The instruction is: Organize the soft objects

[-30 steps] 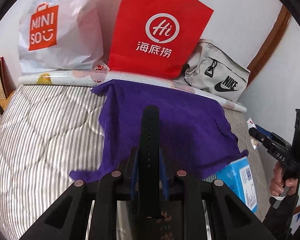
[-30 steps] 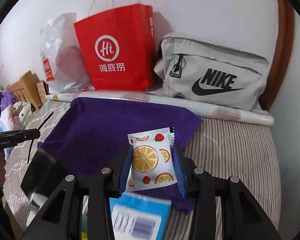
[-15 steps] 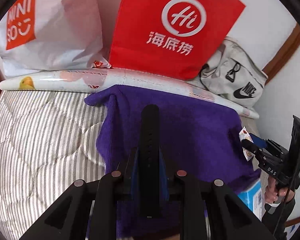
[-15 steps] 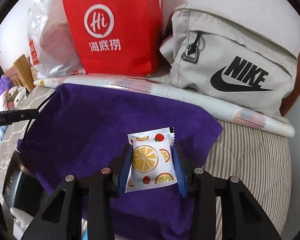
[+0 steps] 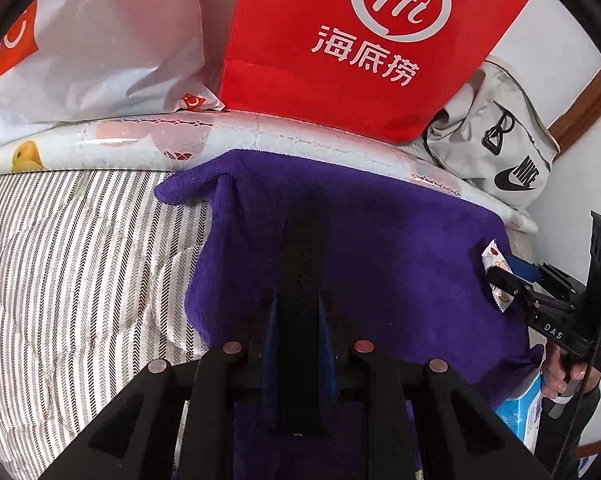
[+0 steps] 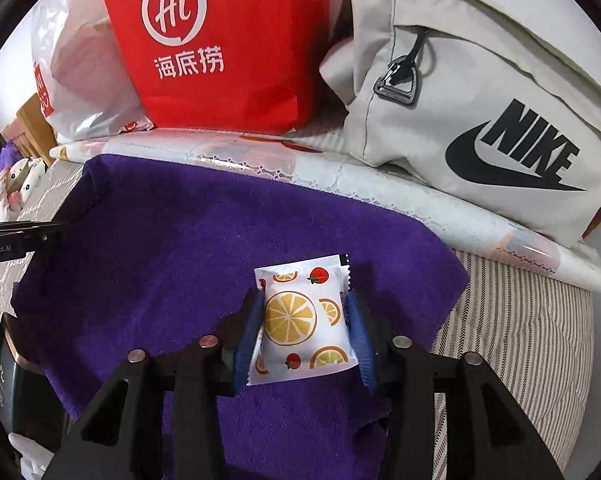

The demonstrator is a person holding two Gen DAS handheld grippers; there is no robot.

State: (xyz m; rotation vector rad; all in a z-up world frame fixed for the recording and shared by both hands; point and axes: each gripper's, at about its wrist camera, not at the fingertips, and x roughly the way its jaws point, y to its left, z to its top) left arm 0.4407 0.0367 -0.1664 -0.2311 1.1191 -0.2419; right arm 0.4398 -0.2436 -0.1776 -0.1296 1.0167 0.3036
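A purple towel (image 5: pixel 380 248) lies spread on the striped bed; it also shows in the right wrist view (image 6: pixel 172 264). My left gripper (image 5: pixel 298 304) is shut on a black strap (image 5: pixel 300 280) and holds it over the towel's left half. My right gripper (image 6: pixel 306 316) is shut on a white packet with orange and tomato prints (image 6: pixel 304 316), low over the towel's right part. In the left wrist view the right gripper (image 5: pixel 508 280) with the packet (image 5: pixel 496 264) is at the towel's right edge.
A red paper bag (image 5: pixel 364 40), a white plastic bag (image 5: pixel 92 40) and a grey Nike bag (image 6: pixel 480 112) stand at the back behind a long printed roll (image 5: pixel 120 144). A blue box (image 5: pixel 520 412) lies at the towel's near right corner. A dark device (image 6: pixel 16 384) lies at the left.
Both grippers have moved forward over the towel toward the bags at the back, still holding the strap and the packet. The right gripper has come lower, nearer the towel.
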